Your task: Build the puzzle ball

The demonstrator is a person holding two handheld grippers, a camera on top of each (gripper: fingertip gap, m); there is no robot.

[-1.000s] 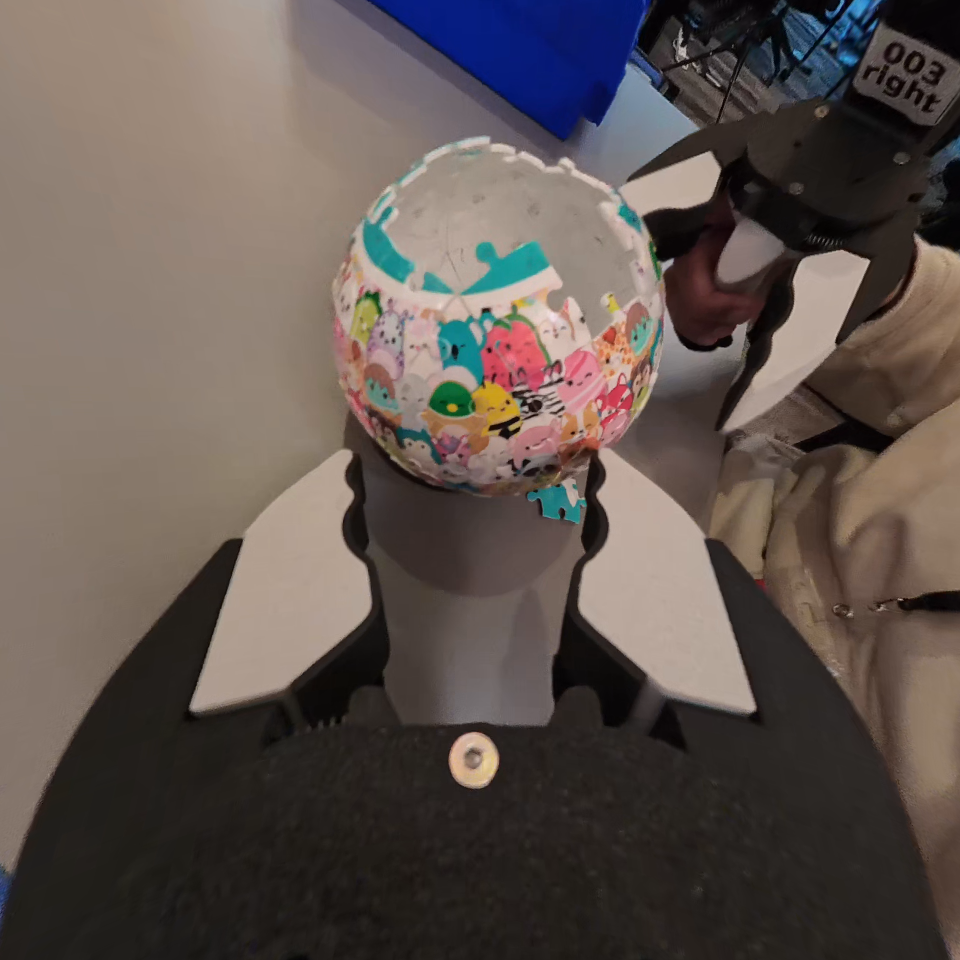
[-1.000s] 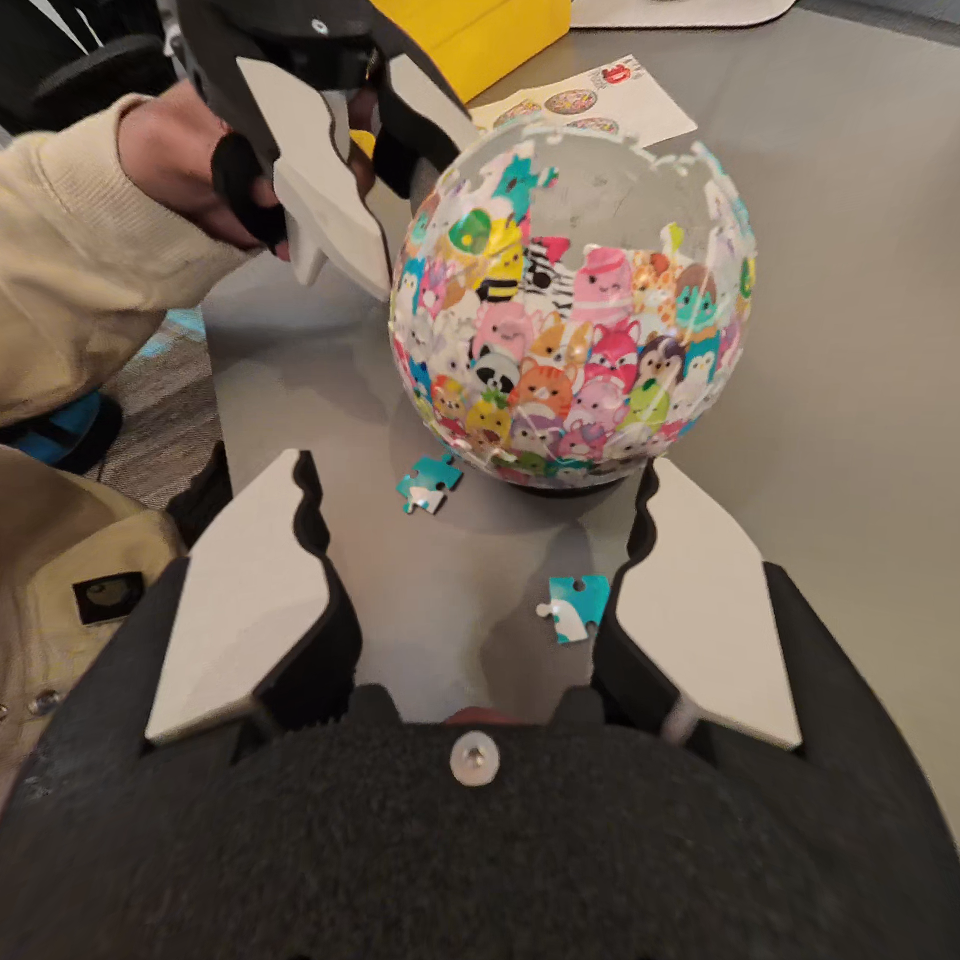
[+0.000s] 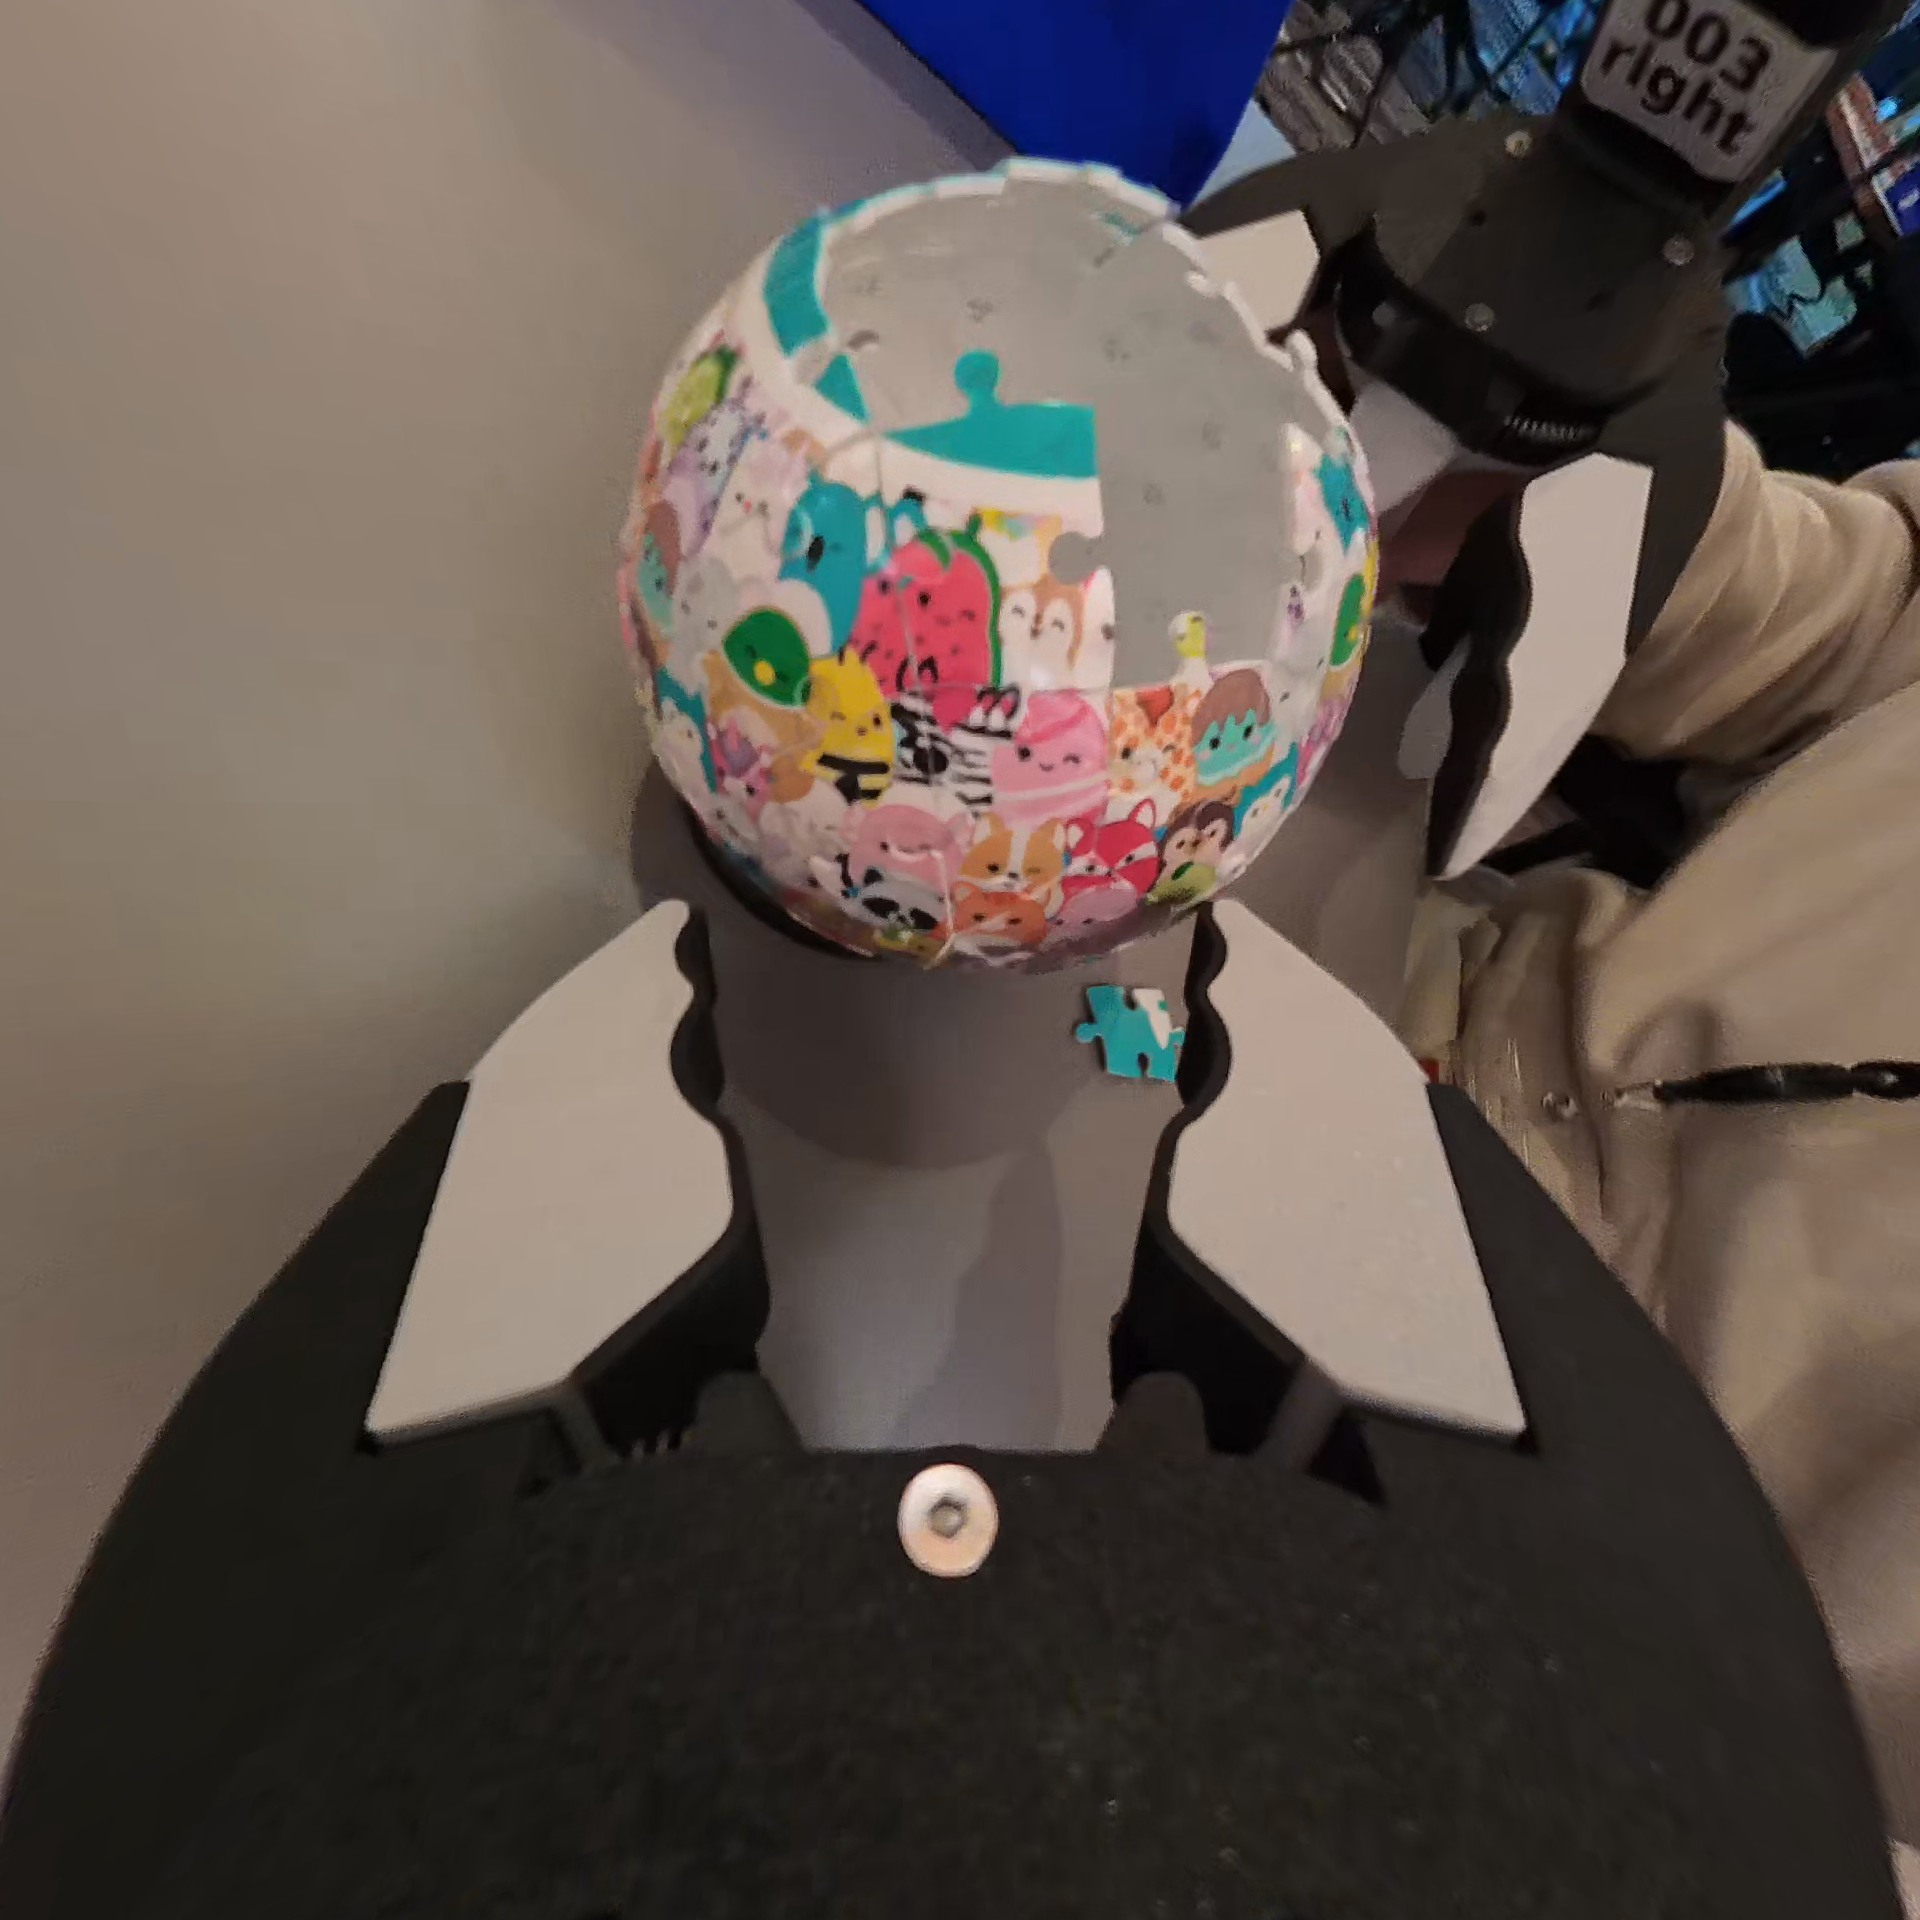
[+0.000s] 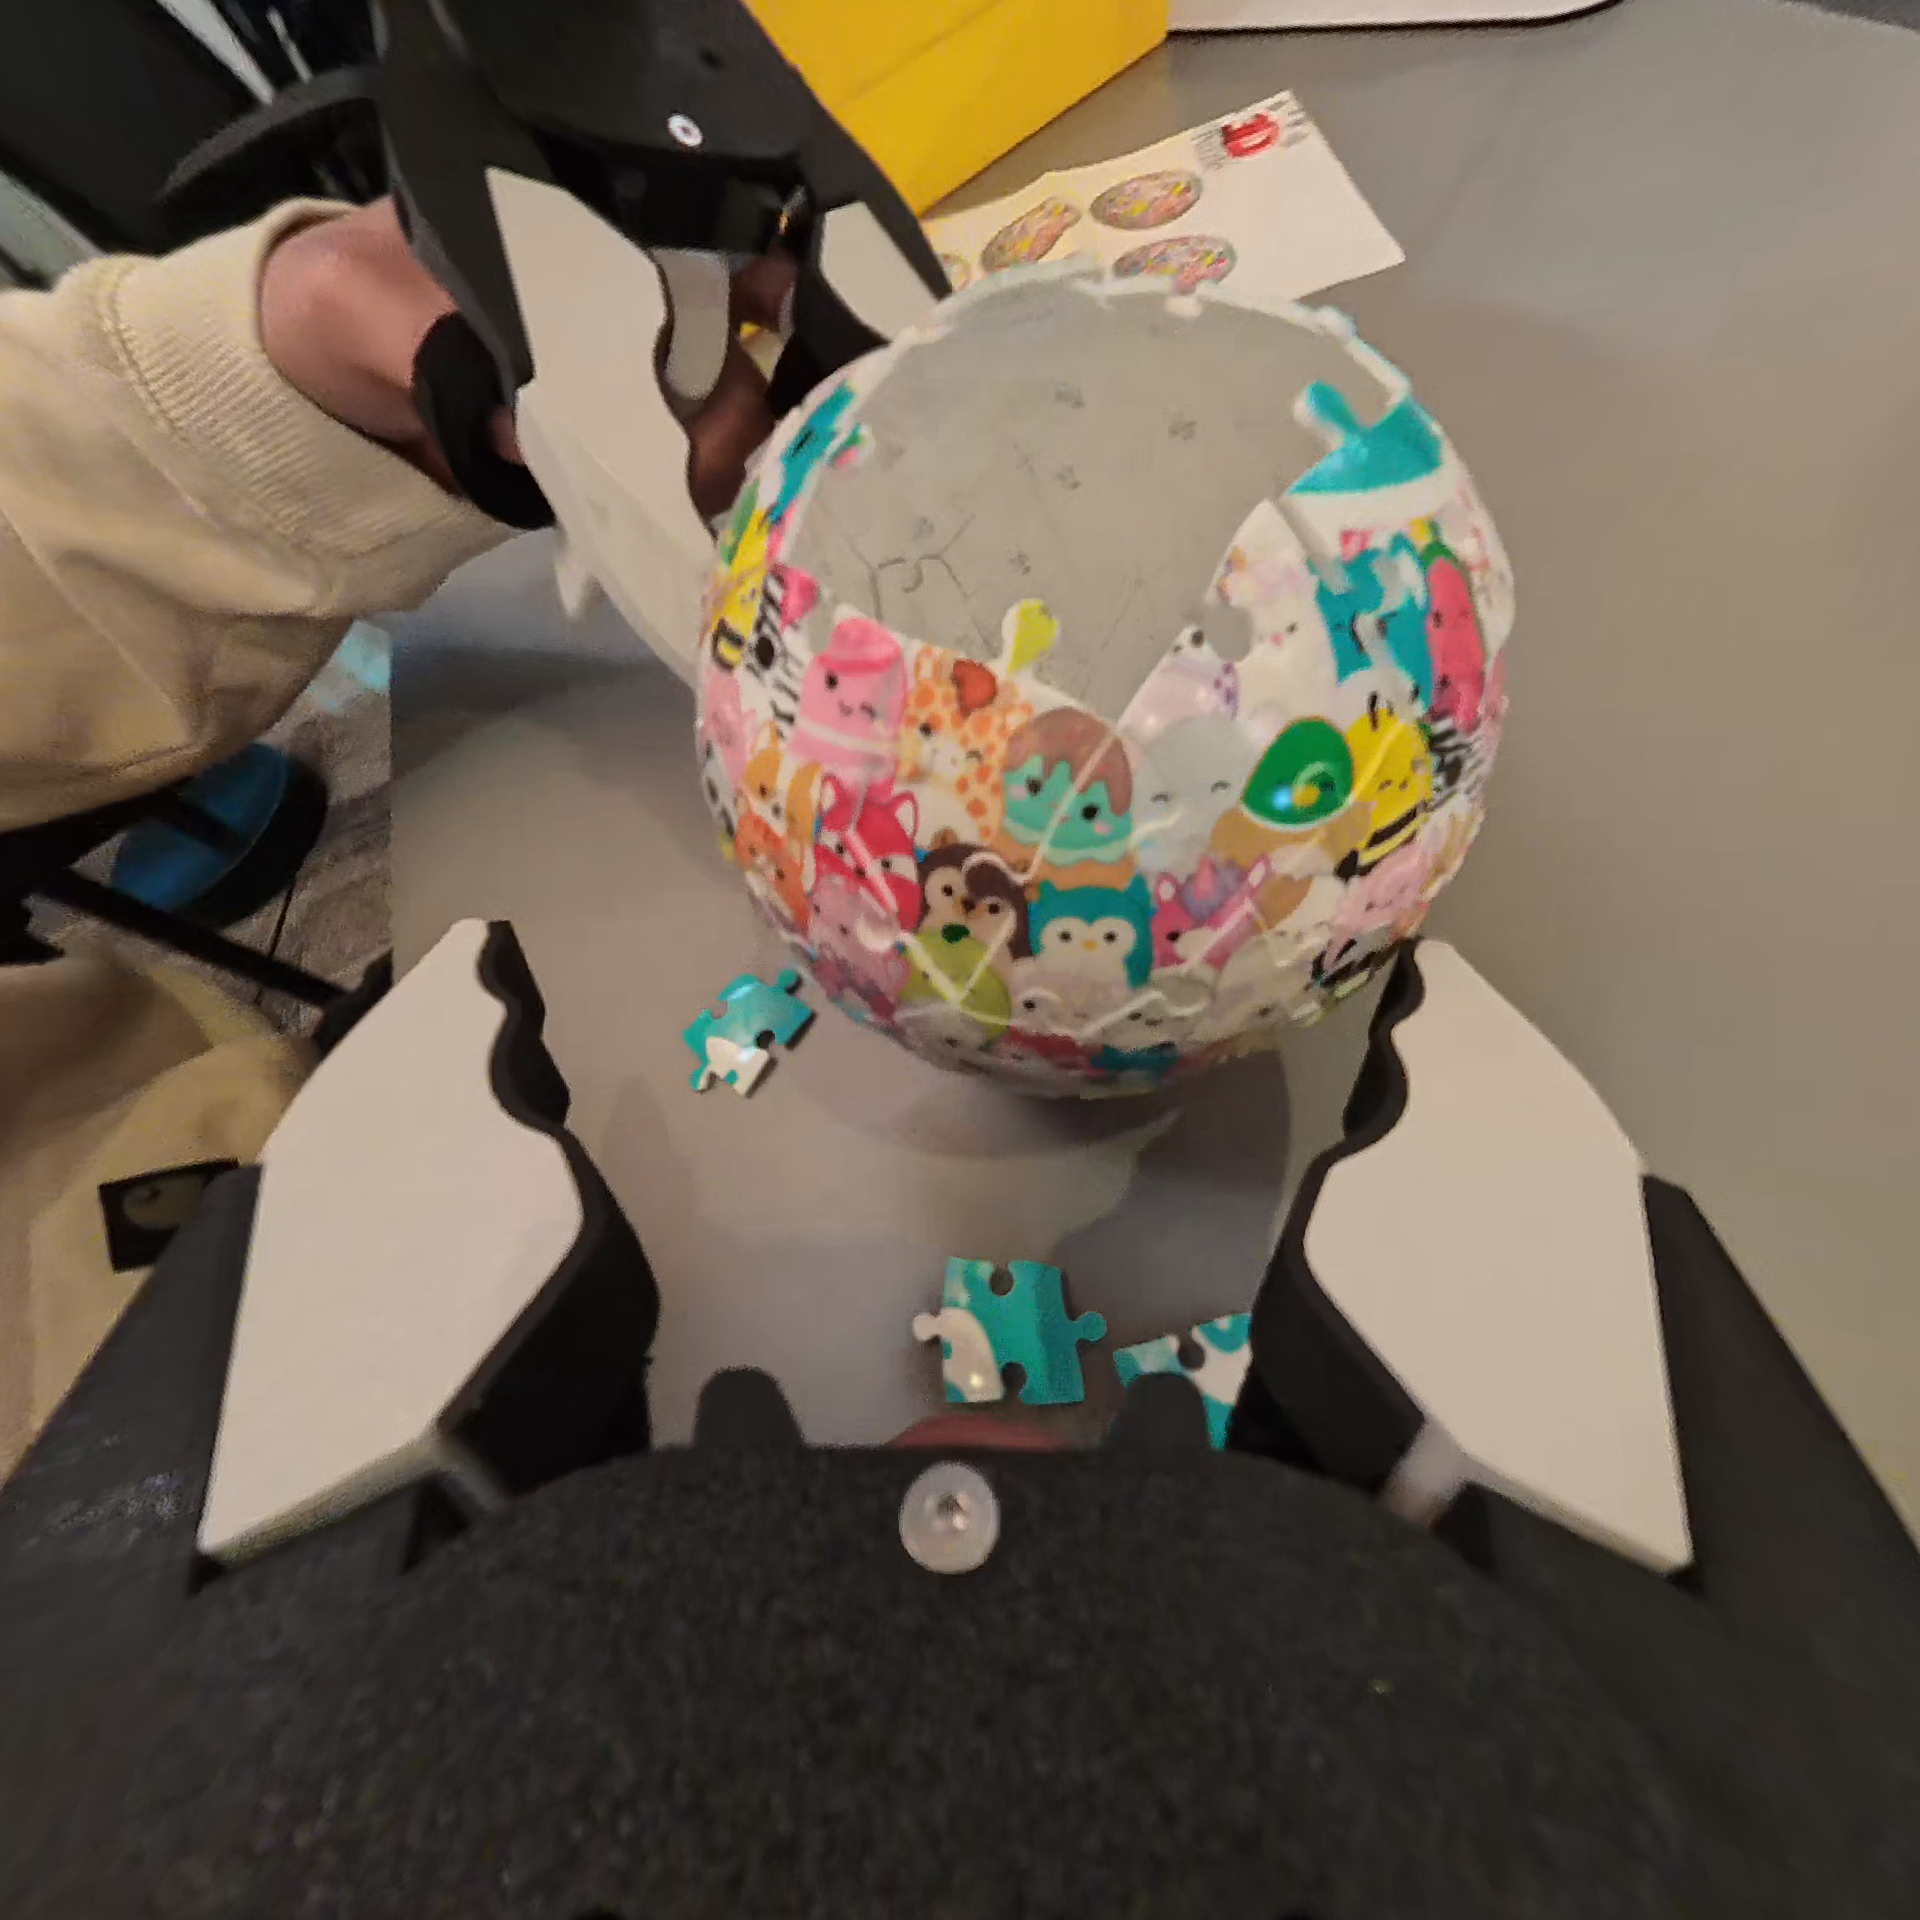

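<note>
On the grey table [image 4: 1662, 520], one puzzle ball [image 4: 1101, 727] (unfinished), three loose teal pieces [image 4: 1003, 1330]

Wrist views close, facing from opposite sides; both share puzzle ball [image 3: 997, 582].

The puzzle ball [image 4: 1101, 707] stands on the desk [image 4: 1662, 623], its unfinished opening facing up. Seen from the right wrist view, one loose puzzle piece [image 4: 746, 1031] lies on the desk just beside the ball's lower left. Two more pieces [image 4: 1006, 1332] lie nearer than the ball, side by side, between the right claw's [image 4: 956, 1049] spread fingers. The left claw [image 4: 665, 499] hangs at the ball's upper left, close against it. Behind the ball lies a printed sheet [image 4: 1174, 223], and farther back a bin [image 4: 956, 73].
</note>
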